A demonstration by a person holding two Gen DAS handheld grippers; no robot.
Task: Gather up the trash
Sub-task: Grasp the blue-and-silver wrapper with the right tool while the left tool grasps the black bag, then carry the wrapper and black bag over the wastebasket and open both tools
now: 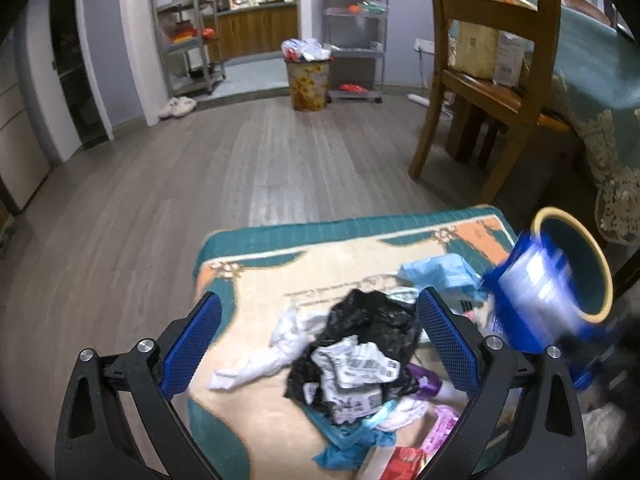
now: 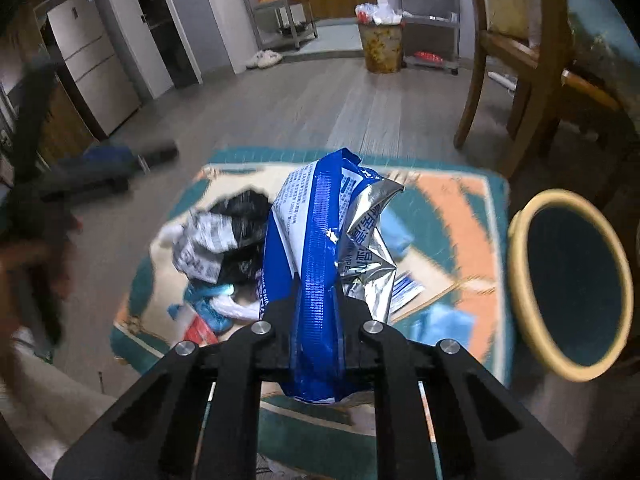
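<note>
A pile of trash lies on a teal and cream mat [image 1: 256, 276]: a black plastic bag [image 1: 372, 320] with crumpled printed paper [image 1: 352, 376], white tissue [image 1: 256, 364], blue plastic and pink wrappers. My left gripper [image 1: 320, 352] is open, its blue pads either side of the black bag, above it. My right gripper [image 2: 318, 292] is shut on a blue and silver foil wrapper [image 2: 320, 224], held above the mat, left of a round bin [image 2: 572, 284] with a cream rim. The wrapper [image 1: 532, 292] and bin [image 1: 576, 256] show blurred in the left wrist view.
A wooden chair [image 1: 480, 80] and a table with a teal cloth [image 1: 600, 92] stand at the right. A full floral trash can [image 1: 308, 80] and metal shelves [image 1: 356, 28] stand at the far wall. Slippers [image 1: 178, 107] lie by the doorway. Dark objects [image 2: 104, 168] lie on the floor at the left.
</note>
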